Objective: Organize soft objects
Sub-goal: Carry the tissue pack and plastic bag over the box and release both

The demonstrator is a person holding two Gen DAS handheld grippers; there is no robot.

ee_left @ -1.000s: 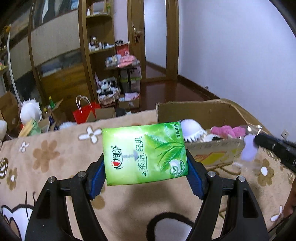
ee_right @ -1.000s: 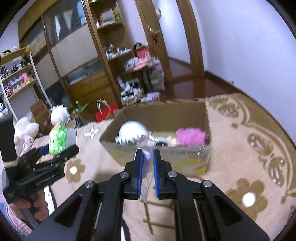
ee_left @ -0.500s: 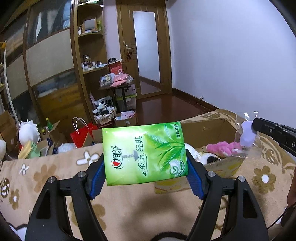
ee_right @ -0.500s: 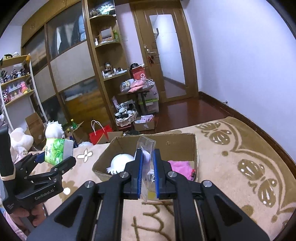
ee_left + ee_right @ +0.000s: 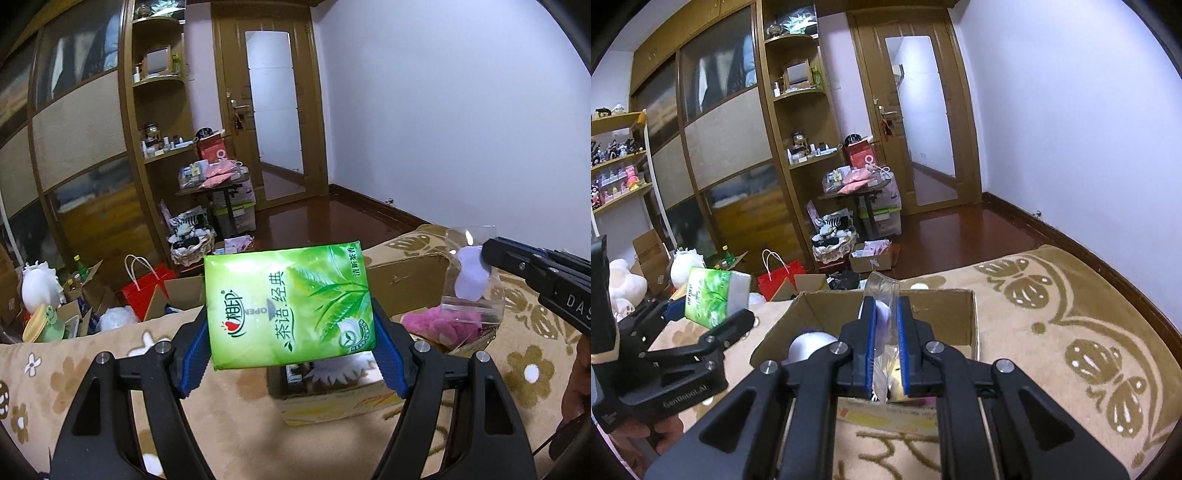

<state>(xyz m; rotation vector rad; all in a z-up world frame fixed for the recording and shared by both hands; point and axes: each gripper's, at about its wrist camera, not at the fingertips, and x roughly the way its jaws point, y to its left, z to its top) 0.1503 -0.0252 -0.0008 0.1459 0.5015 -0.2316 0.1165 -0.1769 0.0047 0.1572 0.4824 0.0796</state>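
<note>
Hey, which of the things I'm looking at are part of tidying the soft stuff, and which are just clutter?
Part of the job:
- green tissue pack, in the left gripper
- clear bag, in the right gripper
- cardboard box
- pink plush in it

Just lying about:
- red gift bag
- basket
- shelves

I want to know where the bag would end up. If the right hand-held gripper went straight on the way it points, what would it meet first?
Probably the open cardboard box: the right hand-held gripper, shut on a clear plastic bag, points down into it. Depth is unclear, so whether it meets the floor or the far wall is uncertain.
</note>
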